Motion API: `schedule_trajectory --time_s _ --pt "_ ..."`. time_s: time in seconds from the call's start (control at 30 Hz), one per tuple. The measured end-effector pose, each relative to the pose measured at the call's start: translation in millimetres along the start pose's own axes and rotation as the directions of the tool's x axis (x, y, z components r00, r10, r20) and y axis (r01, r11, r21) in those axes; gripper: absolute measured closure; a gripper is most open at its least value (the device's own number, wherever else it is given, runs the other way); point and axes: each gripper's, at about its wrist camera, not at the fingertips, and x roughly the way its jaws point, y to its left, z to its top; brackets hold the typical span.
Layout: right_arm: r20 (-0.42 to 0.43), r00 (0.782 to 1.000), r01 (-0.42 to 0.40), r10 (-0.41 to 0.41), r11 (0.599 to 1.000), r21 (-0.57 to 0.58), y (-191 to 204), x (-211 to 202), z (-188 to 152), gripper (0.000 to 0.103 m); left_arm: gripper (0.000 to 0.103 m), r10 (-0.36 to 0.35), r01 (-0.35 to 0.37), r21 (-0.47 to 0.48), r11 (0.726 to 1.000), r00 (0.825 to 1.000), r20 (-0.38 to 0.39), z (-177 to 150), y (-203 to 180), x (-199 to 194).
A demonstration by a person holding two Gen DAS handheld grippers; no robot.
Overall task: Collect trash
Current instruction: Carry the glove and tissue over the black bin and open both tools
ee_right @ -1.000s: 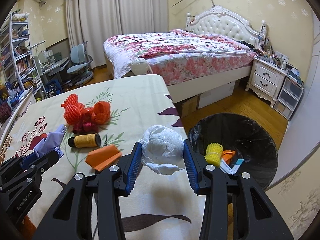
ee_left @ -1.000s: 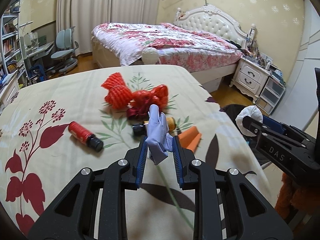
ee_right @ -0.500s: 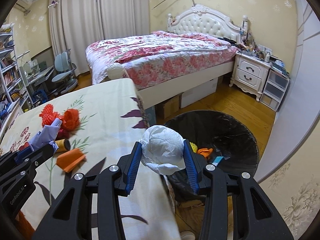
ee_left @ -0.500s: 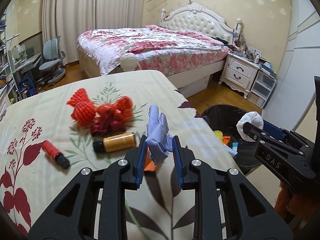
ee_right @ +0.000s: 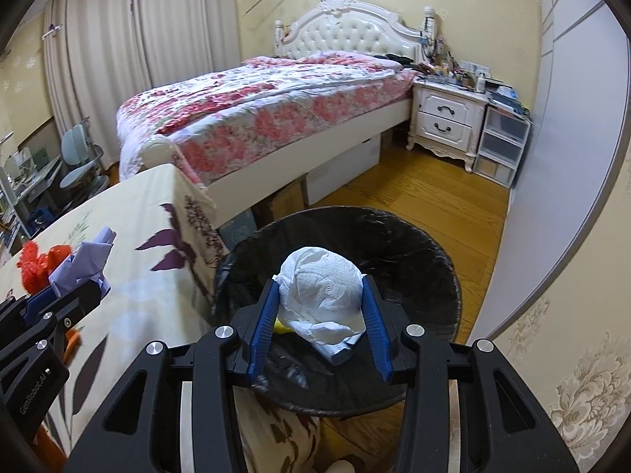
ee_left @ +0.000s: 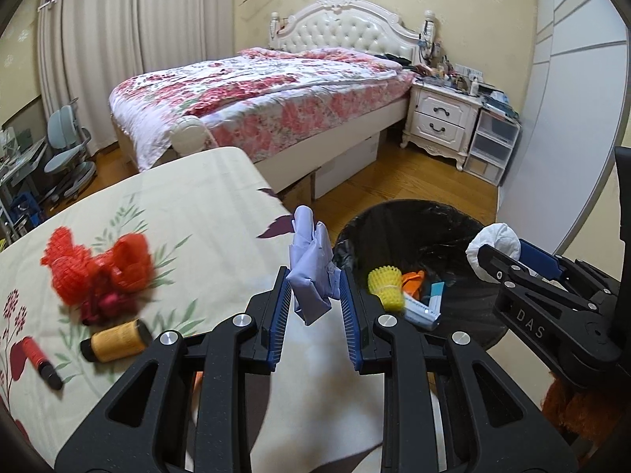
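The white tissue wad, clamped in the right gripper, now hangs over the black bin instead of the table, ready to drop. The left gripper, pinching lilac paper, has swung from mid-table to the table's right edge beside the bin.

My right gripper pinches a soft, embossed white tissue wad; my left gripper holds creased, matt lilac paper. My fingers carry ribbed blue rubber pads. The bin liner is glossy black plastic, the floor polished wood.
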Motion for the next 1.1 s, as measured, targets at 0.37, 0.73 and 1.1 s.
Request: schedule_trajectory --time_s 0.37,0.73,1.1 --pt "-0.019 0.999 0.03 -0.029 0.998 0.052 -22.3 27.5 11.3 0.06 0.078 -0.01 0.012 0.051 0.999 0.999 -0.038 17.4 -33.1 51.0" --pt "-0.035 0.999 0.042 -0.039 0.996 0.084 -35.8 37.4 11.0 0.055 0.078 -0.001 0.006 0.082 0.997 0.998 -0.06 19.0 -48.1 66.3" --pt "-0.021 0.998 0.069 -0.068 0.993 0.099 -39.1 31.2 11.8 0.042 0.037 0.033 -0.031 0.044 0.999 0.998 -0.048 19.5 -38.9 60.6"
